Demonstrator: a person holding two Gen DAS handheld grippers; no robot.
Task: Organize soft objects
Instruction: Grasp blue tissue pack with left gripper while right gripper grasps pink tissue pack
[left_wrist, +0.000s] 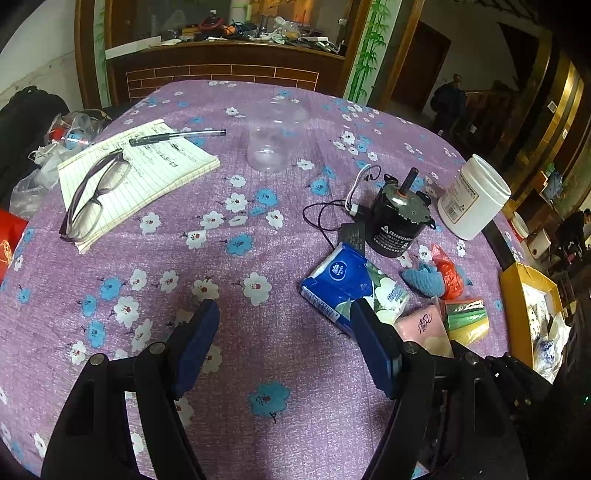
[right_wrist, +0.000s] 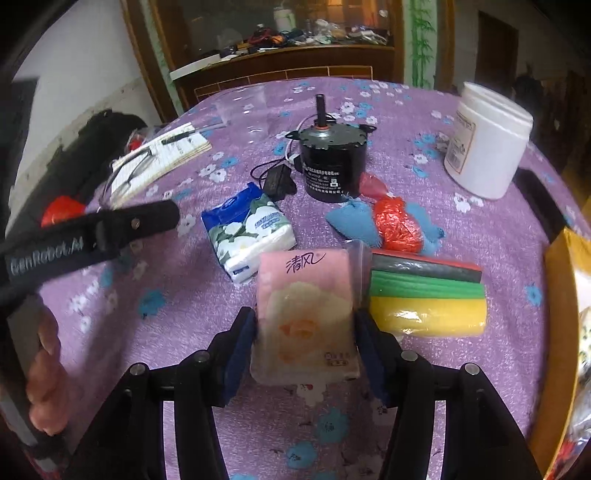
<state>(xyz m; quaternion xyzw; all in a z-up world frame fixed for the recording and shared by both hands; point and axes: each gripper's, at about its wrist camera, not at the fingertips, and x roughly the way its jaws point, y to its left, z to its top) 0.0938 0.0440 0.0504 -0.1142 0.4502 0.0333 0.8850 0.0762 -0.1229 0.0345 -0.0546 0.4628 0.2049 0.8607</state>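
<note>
A pink tissue pack (right_wrist: 306, 314) lies on the purple flowered tablecloth (right_wrist: 166, 325), and my right gripper (right_wrist: 304, 315) is shut on it, one pad against each long side. A bagged green and yellow sponge pack (right_wrist: 424, 299) touches its right side. Behind them lie a blue-and-white tissue pack (right_wrist: 251, 229), a blue cloth (right_wrist: 354, 221) and a red plastic bag (right_wrist: 397, 225). My left gripper (left_wrist: 284, 308) stands open over bare cloth with nothing between its fingers. The blue-and-white tissue pack (left_wrist: 343, 284) lies just past its right finger, with the pink pack (left_wrist: 424, 326) further right.
A black motor (left_wrist: 397, 221) with wires and a white jar (left_wrist: 472, 199) stand behind the soft things. A notepad (left_wrist: 147, 173) with glasses (left_wrist: 96, 192) and a pen, plus a clear cup (left_wrist: 273, 140), sit far left. A yellow box (left_wrist: 524, 306) borders the table's right edge.
</note>
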